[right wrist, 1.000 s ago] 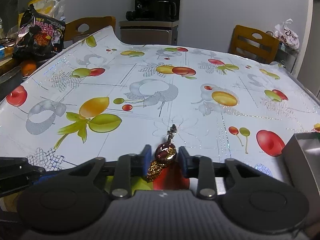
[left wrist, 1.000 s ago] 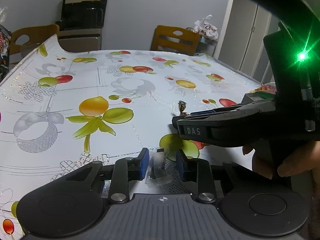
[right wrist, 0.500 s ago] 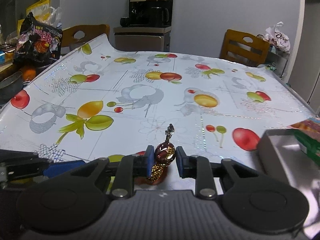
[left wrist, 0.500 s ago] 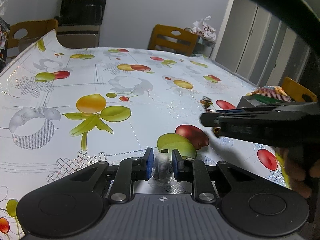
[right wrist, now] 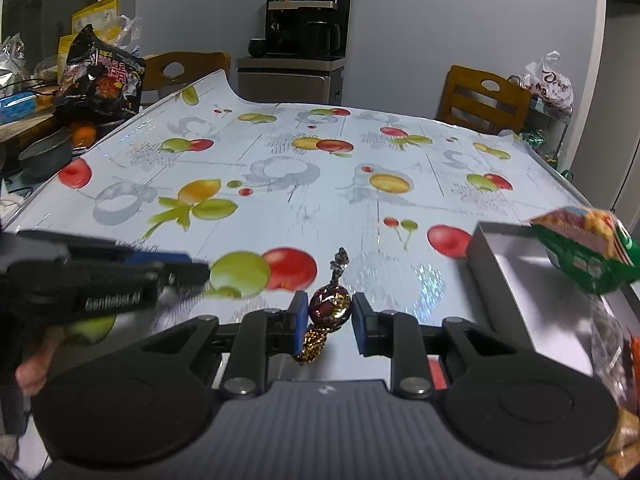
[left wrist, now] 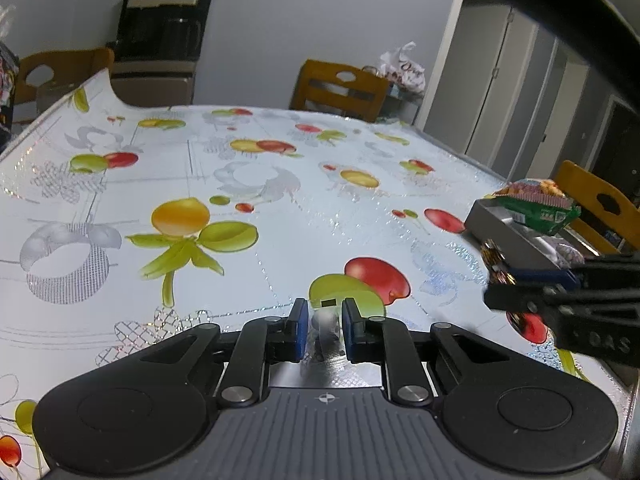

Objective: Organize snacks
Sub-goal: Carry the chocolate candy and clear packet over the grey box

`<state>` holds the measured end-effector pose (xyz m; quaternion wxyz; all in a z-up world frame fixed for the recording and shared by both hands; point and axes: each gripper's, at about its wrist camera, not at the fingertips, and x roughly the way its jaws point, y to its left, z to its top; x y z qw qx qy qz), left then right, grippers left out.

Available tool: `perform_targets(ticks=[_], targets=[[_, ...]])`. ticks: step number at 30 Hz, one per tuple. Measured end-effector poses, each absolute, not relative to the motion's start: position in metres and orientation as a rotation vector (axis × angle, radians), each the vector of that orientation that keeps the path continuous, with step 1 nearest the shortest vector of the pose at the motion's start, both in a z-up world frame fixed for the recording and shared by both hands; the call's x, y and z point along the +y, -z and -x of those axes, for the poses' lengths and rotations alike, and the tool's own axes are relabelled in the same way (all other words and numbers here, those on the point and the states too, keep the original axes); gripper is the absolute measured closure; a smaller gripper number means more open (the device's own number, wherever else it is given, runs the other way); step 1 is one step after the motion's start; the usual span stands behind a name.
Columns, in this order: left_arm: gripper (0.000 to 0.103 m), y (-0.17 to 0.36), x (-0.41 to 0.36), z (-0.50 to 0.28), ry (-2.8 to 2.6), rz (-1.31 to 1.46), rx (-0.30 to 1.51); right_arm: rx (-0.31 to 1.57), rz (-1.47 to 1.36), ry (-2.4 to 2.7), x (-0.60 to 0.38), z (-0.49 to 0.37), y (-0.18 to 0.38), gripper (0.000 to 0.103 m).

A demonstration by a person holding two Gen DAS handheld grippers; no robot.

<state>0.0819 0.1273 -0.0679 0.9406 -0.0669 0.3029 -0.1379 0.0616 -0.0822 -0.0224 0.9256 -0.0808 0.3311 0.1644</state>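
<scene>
My right gripper point(right wrist: 330, 312) is shut on a round brown-and-gold foil candy point(right wrist: 328, 304), held a little above the fruit-print tablecloth point(right wrist: 320, 200). To its right is an open grey box point(right wrist: 504, 248) with a green snack bag point(right wrist: 584, 248) leaning over its far end. In the left wrist view the same candy point(left wrist: 494, 258) hangs just left of that box point(left wrist: 500, 220). My left gripper point(left wrist: 324, 320) stays low over the cloth, its jaws closing. Its blue pads press on a small clear-wrapped sweet point(left wrist: 326, 326). That gripper also shows at the left point(right wrist: 192, 270).
Wooden chairs point(right wrist: 484, 96) stand behind the table, and another chair point(left wrist: 600, 208) is beyond the box. Off the table's left edge are a black noodle packet point(right wrist: 104, 76), an orange point(right wrist: 82, 134) and a dark pot point(right wrist: 46, 156). A coffee machine point(right wrist: 308, 28) stands at the back wall.
My right gripper has carried the foil candy to the right and slightly up, towards the grey box. The left jaws have narrowed onto the clear-wrapped sweet; that hand has stayed put.
</scene>
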Motion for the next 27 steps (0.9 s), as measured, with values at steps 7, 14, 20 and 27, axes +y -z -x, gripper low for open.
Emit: perform_targets(ticks=[7, 14, 20, 27], targets=[[0.083, 0.063, 0.125, -0.072, 0.277, 0.115, 0.552, 0.662, 0.165, -0.344, -0.106, -0.028, 0.015, 0.080], [0.084, 0.060, 0.119, -0.066, 0.239, 0.069, 0.520, 0.620, 0.142, -0.350, -0.134, -0.003, 0.005, 0.080], [0.084, 0.054, 0.104, -0.059, 0.221, 0.015, 0.489, 0.587, 0.100, -0.341, -0.163, 0.007, -0.002, 0.080], [0.084, 0.032, 0.067, -0.050, 0.329, 0.027, 0.458, 0.546, 0.048, -0.305, -0.200, 0.007, -0.010, 0.080]])
